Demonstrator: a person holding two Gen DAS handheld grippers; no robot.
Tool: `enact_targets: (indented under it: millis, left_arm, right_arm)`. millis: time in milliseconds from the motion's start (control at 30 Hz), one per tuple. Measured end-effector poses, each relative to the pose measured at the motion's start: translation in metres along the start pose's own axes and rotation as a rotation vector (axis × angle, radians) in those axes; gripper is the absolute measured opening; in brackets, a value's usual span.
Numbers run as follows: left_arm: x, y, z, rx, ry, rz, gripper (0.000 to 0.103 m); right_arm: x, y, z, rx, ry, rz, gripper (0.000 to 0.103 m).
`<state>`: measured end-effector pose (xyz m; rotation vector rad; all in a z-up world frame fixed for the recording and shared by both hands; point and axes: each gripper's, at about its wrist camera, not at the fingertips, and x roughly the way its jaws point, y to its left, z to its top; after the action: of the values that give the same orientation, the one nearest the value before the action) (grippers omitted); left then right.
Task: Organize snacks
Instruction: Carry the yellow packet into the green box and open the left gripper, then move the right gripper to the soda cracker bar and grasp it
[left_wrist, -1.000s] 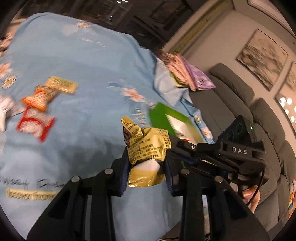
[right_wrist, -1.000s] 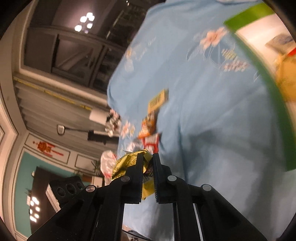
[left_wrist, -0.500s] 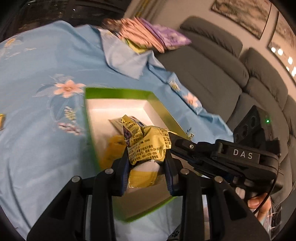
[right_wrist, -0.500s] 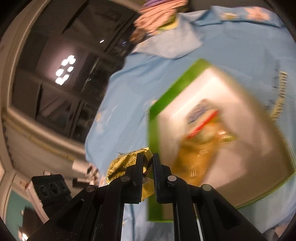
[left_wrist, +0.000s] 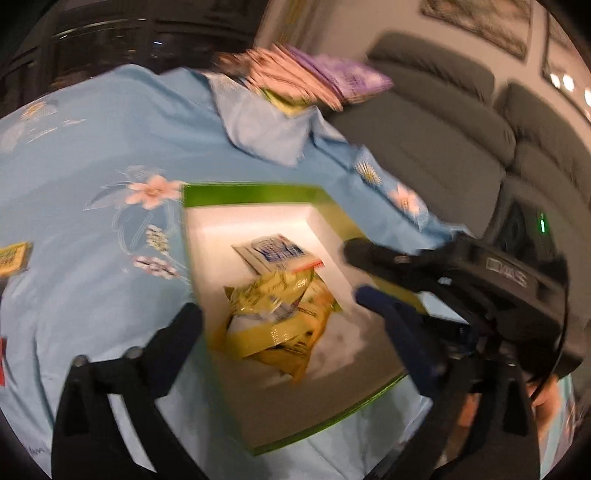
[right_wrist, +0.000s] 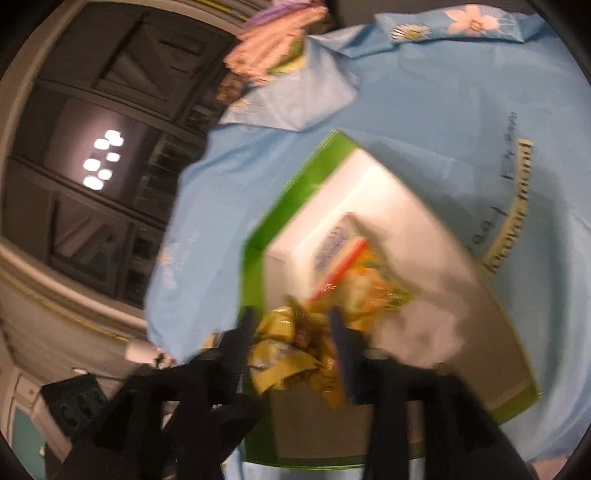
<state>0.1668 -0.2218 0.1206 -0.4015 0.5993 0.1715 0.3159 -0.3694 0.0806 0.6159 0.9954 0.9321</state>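
A green-rimmed box (left_wrist: 251, 194) with a white inside lies on the blue flowered cloth (left_wrist: 92, 147). In it are a white-and-blue packet (left_wrist: 273, 251) and crumpled yellow packets (left_wrist: 273, 314). My left gripper (left_wrist: 277, 306) hangs over the box, its jaws opening wide. The yellow packets lie loose below, touching neither pad. My right gripper (right_wrist: 291, 325) is over the box's (right_wrist: 295, 192) near corner, jaws opening. A yellow packet (right_wrist: 284, 354) sits loose between its fingers. The right tool's black housing (left_wrist: 506, 273) shows at the right of the left wrist view.
A pile of pink and purple packets (left_wrist: 314, 81) lies at the cloth's far edge, next to a grey sofa (left_wrist: 443, 122). A yellow packet (left_wrist: 13, 256) and a red one (left_wrist: 2, 362) lie on the cloth at the far left.
Both grippers swung from over the open cloth to over the green box. Each was shut on a yellow packet; both have now opened and let the packets go into the box.
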Motion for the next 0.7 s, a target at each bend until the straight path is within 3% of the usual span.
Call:
enact_targets:
  millis: [67, 167, 267, 333, 467, 600, 700]
  left_arm:
    - [-0.019, 0.013, 0.000, -0.031, -0.043, 0.014, 0.103]
    - [-0.052, 0.040, -0.010, -0.060, -0.078, 0.067, 0.103]
    - [-0.086, 0.074, -0.035, -0.084, -0.130, 0.164, 0.103]
    - [-0.104, 0.099, -0.058, -0.104, -0.165, 0.271, 0.103]
    - [-0.126, 0.138, -0.094, -0.160, -0.194, 0.402, 0.103]
    - [-0.139, 0.165, -0.115, -0.223, -0.174, 0.421, 0.103]
    - [-0.148, 0.180, -0.121, -0.307, -0.164, 0.385, 0.103]
  right_arm:
    - [-0.005, 0.008, -0.005, -0.020, -0.030, 0.027, 0.086]
    - [-0.007, 0.023, -0.011, -0.042, -0.043, 0.068, 0.098]
    - [-0.001, 0.038, -0.019, -0.058, -0.007, 0.157, 0.101]
    - [0.011, 0.055, -0.028, -0.091, 0.042, 0.192, 0.102]
    - [0.049, 0.095, -0.047, -0.180, 0.109, 0.146, 0.102]
    - [0.105, 0.163, -0.075, -0.460, 0.209, 0.048, 0.102]
    - [0.162, 0.226, -0.101, -0.799, 0.267, -0.070, 0.102]
